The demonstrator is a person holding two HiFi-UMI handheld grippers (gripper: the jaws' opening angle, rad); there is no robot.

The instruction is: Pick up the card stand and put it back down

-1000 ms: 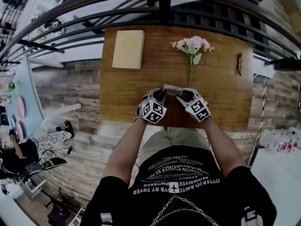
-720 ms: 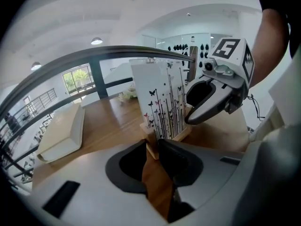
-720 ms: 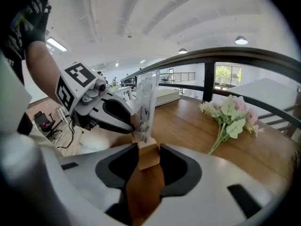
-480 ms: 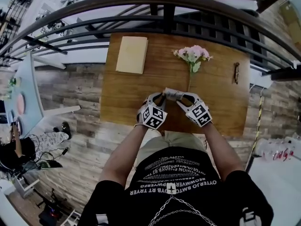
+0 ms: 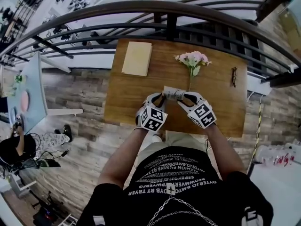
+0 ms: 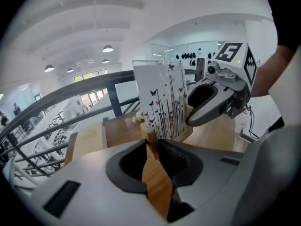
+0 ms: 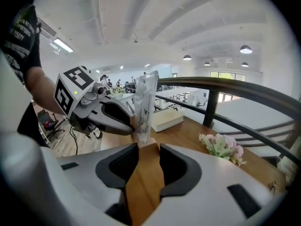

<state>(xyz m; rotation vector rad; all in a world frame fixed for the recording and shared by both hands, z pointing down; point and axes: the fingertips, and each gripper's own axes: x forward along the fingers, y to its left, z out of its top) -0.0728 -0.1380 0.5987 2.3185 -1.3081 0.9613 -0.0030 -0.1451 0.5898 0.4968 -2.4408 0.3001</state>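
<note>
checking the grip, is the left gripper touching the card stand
Touching. The left gripper view shows the left gripper pinching the wooden base of the card stand between its jaws.

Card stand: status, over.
Left gripper, jaws just closing tighter, and right gripper shut on card stand, one each end. Held above table. Flowers, book, glasses well clear.

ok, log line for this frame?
phase: lift | card stand: upright, off table | left gripper: jaws just closing, clamped on base | right gripper: clamped on base, opposite end
</note>
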